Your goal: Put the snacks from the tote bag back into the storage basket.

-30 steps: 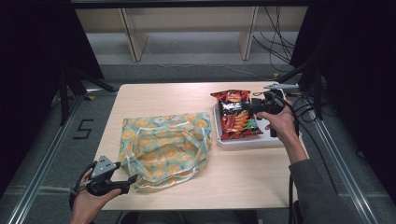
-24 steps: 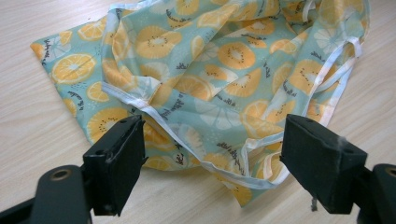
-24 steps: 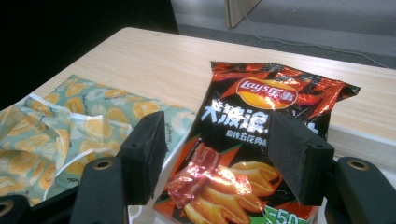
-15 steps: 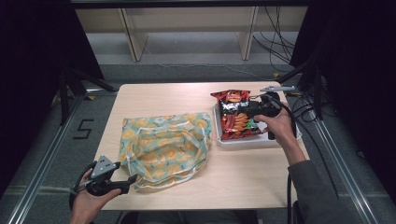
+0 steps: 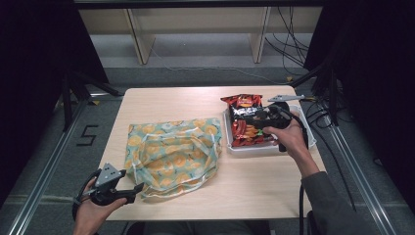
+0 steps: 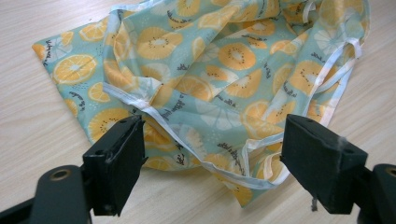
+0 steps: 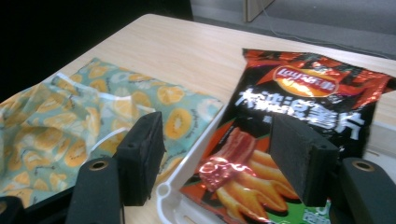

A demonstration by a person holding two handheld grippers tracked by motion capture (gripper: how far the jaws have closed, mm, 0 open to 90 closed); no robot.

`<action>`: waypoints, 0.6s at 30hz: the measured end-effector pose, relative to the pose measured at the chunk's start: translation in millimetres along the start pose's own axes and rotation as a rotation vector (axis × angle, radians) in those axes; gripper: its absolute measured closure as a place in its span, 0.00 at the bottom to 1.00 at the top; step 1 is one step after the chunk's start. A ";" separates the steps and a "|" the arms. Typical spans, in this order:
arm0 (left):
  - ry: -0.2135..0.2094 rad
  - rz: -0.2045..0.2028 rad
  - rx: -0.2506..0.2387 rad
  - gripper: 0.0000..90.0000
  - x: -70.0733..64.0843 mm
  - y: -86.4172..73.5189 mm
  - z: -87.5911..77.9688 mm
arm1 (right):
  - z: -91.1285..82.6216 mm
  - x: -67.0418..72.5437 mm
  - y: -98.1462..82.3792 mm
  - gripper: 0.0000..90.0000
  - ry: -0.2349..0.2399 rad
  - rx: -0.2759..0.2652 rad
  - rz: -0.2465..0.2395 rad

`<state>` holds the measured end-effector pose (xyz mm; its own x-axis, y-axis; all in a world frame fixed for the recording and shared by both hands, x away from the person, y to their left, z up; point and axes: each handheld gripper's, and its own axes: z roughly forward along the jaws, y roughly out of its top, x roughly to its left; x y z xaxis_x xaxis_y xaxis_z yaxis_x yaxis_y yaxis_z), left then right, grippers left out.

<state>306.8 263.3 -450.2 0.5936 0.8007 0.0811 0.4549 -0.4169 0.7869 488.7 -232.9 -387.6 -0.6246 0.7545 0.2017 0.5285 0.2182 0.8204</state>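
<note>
Before you: one wooden table [image 5: 171, 100], black cables [image 5: 288, 44] on the grey floor [image 5: 195, 49], shelf legs [image 5: 139, 36] beyond.

Teal bag [image 5: 172, 152] – orange citrus print, red-black chip packet [image 5: 246, 120], white tray [image 5: 266, 149]

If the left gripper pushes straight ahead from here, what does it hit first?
Most likely the white-trimmed edge of the fruit-print bag, lying just ahead of the open left gripper; depth is hard to judge.

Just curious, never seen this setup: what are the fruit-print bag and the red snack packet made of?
Fruit-print bag: looks like thin, soft woven cloth, matte; it folds and rumples, with stitched white edging. Snack packet: seemingly glossy plastic film; bright glare on its crinkles.
</note>
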 end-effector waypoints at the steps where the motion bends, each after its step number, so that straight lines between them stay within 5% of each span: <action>1: 0.000 -0.002 -0.001 0.24 -0.2 0.0 0.0 | 0.5 1.8 -0.6 0.41 0.001 0.003 -0.004; 7: 0.000 0.000 -0.001 0.24 -0.2 0.0 -0.2 | 4.4 13.2 -5.2 0.40 0.019 0.023 -0.001; 9: 0.002 -0.034 -0.002 0.24 -2.7 -0.6 0.0 | 5.8 14.2 -7.2 0.40 0.023 0.022 -0.019; 10: -0.002 0.018 0.004 0.24 0.3 0.3 -0.4 | 6.3 15.3 -8.1 0.40 0.037 0.022 -0.006; 18: -0.001 0.015 0.002 0.24 0.2 0.1 -0.4 | 8.8 21.4 -18.9 0.40 0.037 0.046 -0.029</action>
<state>306.7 263.6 -449.8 0.6012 0.7938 0.0921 0.4475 -0.4299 0.7842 470.4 -215.5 -403.5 -0.6602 0.7245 0.1983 0.5352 0.2686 0.8009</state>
